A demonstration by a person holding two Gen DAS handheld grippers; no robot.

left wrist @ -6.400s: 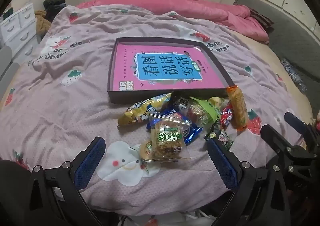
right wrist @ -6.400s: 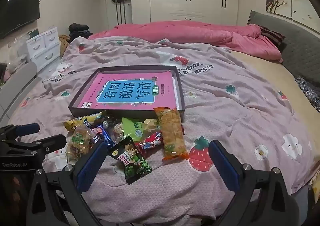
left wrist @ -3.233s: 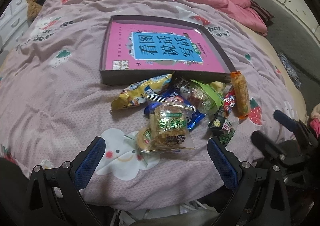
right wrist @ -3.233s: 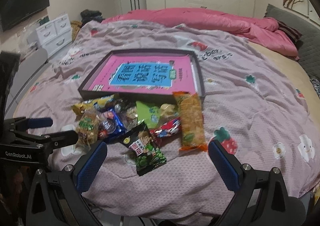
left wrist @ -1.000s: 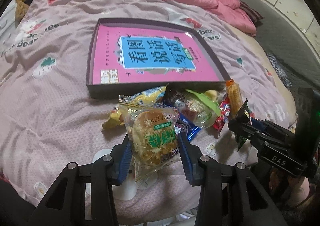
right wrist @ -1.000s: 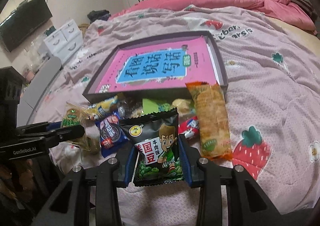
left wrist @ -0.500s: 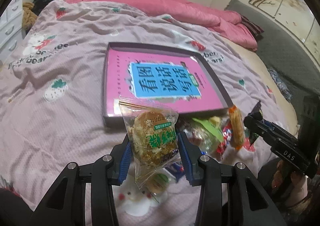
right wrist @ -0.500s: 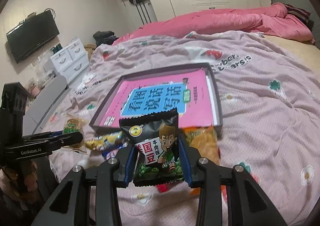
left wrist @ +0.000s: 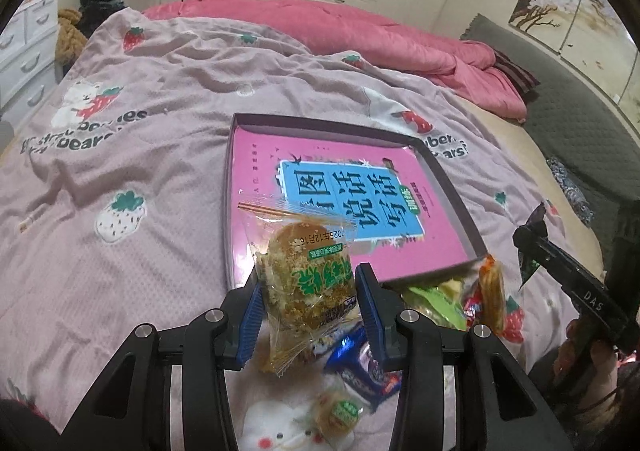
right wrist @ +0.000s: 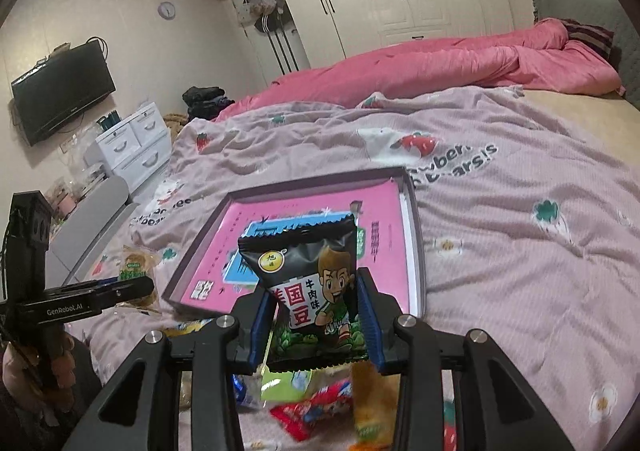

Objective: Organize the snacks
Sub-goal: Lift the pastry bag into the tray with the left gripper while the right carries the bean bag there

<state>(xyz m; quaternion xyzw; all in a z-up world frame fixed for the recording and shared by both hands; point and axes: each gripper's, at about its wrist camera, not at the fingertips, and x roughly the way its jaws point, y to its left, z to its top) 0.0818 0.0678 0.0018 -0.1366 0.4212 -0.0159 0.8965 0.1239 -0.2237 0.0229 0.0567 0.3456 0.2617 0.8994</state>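
Presently, left gripper (left wrist: 306,305): blue pads pressed on both sides of a clear-wrapped cake packet (left wrist: 306,271), held up in front of the tray's near left corner.
Right gripper (right wrist: 316,321): jaws narrowed onto a black bean-snack bag (right wrist: 310,279), lifted before the tray's near edge.
Tray (left wrist: 452,187): shallow and dark-rimmed, lying on the bedspread (left wrist: 120,131); a pink book (left wrist: 344,195) covers its whole floor, and nothing else lies in it.
Open room: wide bare bedspread left of the tray and beyond it, up to the pink quilt (left wrist: 360,31).
Loose snacks (left wrist: 460,295): heaped against the tray's near rim, directly below both grippers.
Cut off: the heap is largely masked by the gripper frames; in the right wrist view its packets are blurred.
Hard to make out: print on the packets in the heap; the book's lower left corner, behind the cake packet.
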